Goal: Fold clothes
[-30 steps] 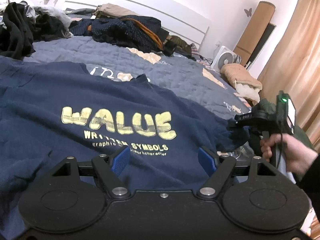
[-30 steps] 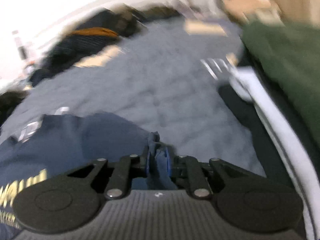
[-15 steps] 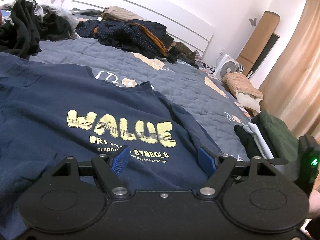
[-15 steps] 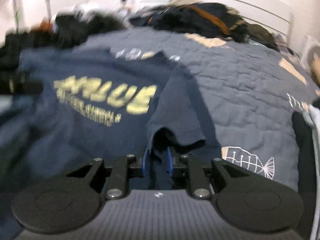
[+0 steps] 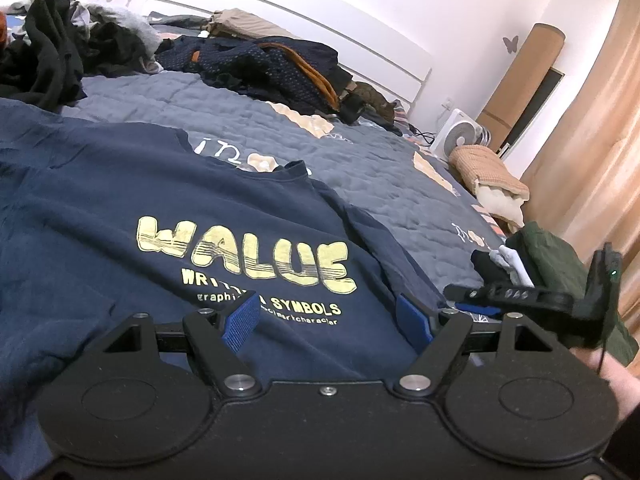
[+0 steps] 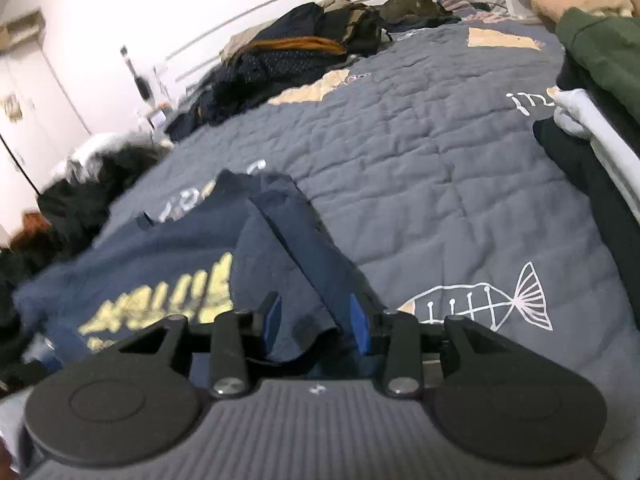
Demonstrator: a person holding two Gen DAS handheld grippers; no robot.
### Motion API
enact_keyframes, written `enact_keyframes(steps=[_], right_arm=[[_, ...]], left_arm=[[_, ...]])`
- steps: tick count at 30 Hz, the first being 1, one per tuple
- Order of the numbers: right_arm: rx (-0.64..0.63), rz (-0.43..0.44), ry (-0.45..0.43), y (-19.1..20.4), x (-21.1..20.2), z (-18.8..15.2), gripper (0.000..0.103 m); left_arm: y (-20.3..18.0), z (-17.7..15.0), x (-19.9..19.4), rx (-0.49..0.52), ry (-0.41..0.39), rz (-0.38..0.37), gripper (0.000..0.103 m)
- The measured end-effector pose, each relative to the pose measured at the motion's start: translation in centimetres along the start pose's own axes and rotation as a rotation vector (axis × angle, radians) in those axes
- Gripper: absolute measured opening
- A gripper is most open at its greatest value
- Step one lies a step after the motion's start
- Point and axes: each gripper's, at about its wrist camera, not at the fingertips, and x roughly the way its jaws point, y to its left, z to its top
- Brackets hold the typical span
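One navy T-shirt (image 5: 168, 208) lay flat on bed (image 5: 372, 168) | soft, light, limp; pinch at hem or shoulder seam | left gripper (image 5: 328, 316) fingers released | right gripper (image 6: 316, 320) fingers opening around folded sleeve (image 6: 296, 264)

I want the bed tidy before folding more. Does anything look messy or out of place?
Yes. Loose dark clothes are heaped unfolded along the headboard, with another pile at the far left. The navy T-shirt lies spread flat, only its sleeve folded inward, between the opening right tool.
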Motion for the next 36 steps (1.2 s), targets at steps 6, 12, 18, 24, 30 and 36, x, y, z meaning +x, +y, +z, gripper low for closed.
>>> enact_keyframes(steps=[6, 12, 18, 24, 30, 36], right_arm=[[-0.103, -0.040, 0.070, 1.7, 1.1, -0.4, 0.010], [-0.067, -0.156, -0.081, 0.2, -0.9, 2.8, 0.005], [-0.140, -0.426, -0.263, -2.3, -2.8, 9.1, 0.002], [-0.239, -0.539, -0.247, -4.3, 1.7, 11.7, 0.002], [-0.246, -0.601, -0.124, -5.0, 6.5, 10.1, 0.007], [-0.163, -0.493, -0.157, -3.1, 2.1, 8.2, 0.027]], left_arm=[[0.2, 0.0, 0.1, -0.012, 0.010, 0.001, 0.074], [0.3, 0.1, 0.2, -0.021, 0.015, -0.004, 0.074], [0.6, 0.0, 0.7, -0.036, 0.029, -0.002, 0.074], [0.6, -0.4, 1.5, -0.029, 0.058, 0.002, 0.074], [0.6, -0.6, 1.3, -0.018, 0.062, 0.001, 0.074], [0.3, -0.4, 1.2, -0.005, 0.052, 0.002, 0.074]])
